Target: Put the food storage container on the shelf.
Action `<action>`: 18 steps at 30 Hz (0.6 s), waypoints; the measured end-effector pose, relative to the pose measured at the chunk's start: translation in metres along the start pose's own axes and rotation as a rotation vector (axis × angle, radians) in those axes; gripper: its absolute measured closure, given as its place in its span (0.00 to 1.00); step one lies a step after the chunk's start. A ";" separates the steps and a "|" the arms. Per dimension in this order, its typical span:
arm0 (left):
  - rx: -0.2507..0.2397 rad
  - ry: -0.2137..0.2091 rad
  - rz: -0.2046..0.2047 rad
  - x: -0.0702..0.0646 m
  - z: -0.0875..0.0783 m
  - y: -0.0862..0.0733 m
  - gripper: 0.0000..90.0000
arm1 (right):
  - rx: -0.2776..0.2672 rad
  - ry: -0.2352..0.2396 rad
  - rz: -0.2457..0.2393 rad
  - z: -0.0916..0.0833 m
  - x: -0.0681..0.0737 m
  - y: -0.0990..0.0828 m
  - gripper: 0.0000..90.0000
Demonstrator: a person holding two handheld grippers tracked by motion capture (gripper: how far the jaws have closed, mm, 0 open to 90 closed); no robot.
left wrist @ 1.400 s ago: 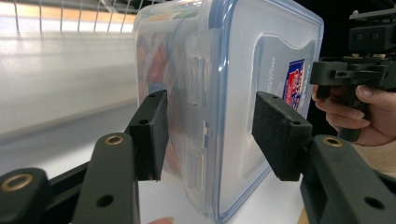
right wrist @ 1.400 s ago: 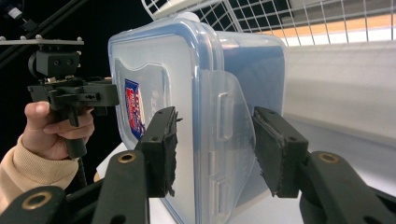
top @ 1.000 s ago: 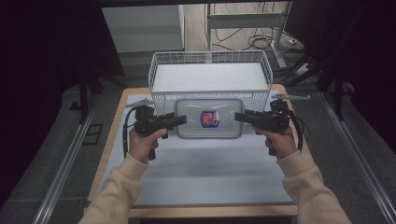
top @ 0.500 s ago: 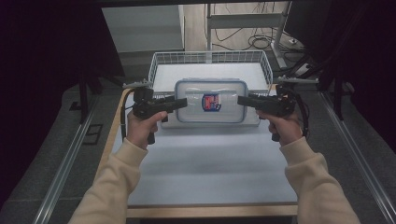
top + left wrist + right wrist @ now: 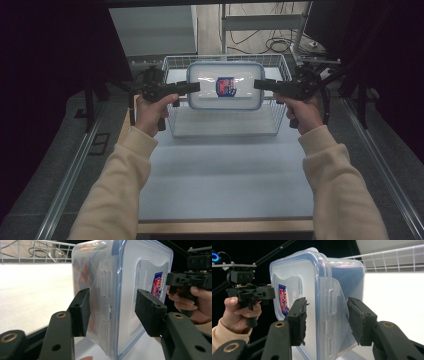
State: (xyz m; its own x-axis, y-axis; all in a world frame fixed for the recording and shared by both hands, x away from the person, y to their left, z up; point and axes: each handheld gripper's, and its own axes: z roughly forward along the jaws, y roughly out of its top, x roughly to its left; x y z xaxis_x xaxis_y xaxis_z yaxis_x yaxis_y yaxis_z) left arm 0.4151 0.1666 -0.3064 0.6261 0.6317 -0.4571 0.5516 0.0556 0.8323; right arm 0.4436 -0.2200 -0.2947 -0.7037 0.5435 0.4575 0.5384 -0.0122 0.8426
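A clear plastic container (image 5: 225, 85) with a blue-rimmed lid is held in the air between the two grippers, above a white wire basket (image 5: 278, 107) that stands at the far end of the counter (image 5: 225, 180). The container's long axis runs from one gripper to the other, across the counter. Its lid, with a red and blue label (image 5: 226, 86), faces up toward the high camera.

The left gripper (image 5: 192, 87) meets the container's left short end. In the left gripper view its jaws straddle that end's latch flap; the pad (image 5: 80, 312) under the base looks to touch, while the pad on the lid side stands slightly off, so a firm hold cannot be confirmed.

The right gripper (image 5: 259, 84) meets the opposite short end, its jaws likewise set astride the latch flap (image 5: 334, 312), with small gaps visible at both pads.
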 end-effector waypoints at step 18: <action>0.048 0.015 -0.075 0.038 0.033 0.021 0.52 | 0.047 -0.039 0.088 0.030 -0.038 0.029 0.56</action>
State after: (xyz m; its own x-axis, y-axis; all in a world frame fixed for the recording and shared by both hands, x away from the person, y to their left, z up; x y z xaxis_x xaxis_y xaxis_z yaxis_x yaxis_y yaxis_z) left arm 0.4687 0.1663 -0.3161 0.5740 0.6387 -0.5124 0.6225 0.0662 0.7798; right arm 0.4997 -0.2157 -0.2957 -0.6345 0.5744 0.5172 0.6195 -0.0223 0.7847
